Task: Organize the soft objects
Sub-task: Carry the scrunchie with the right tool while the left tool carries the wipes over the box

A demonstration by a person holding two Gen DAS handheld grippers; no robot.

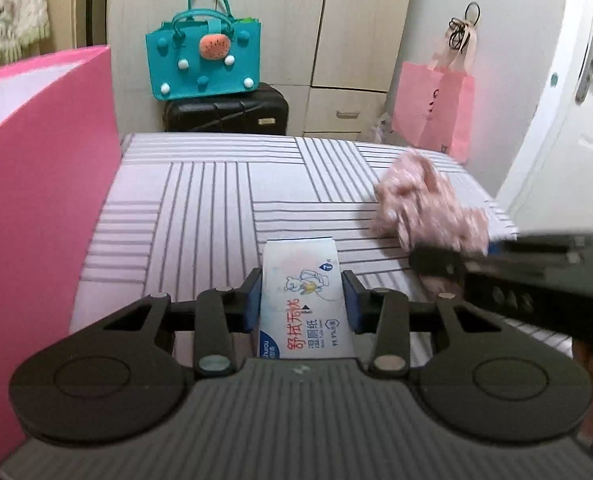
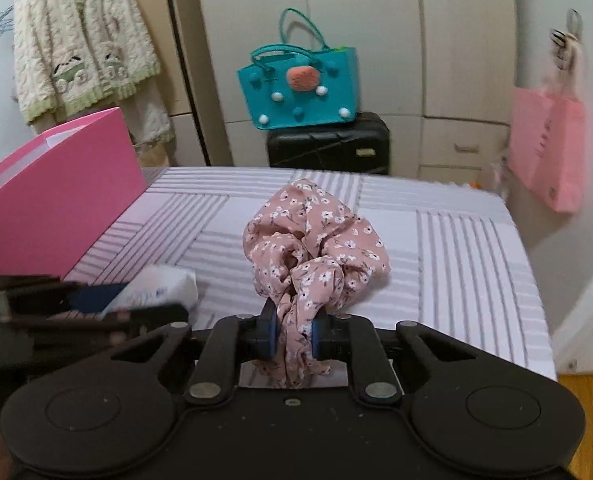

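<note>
Over the striped bed (image 2: 456,240), the left gripper (image 1: 302,300) pinches a wet-wipe pack (image 1: 304,300) lengthwise, nearer the pink box (image 1: 36,200) on its left, while the right gripper (image 2: 292,336) clamps floral fabric (image 2: 312,240).

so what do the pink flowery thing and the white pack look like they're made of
The pink flowery thing looks like thin woven fabric, matte, with a small white flower print; it bunches in soft folds where the right tool pinches it. The white pack in the left tool looks like soft plastic film, smooth and printed, probably wet wipes.
</note>
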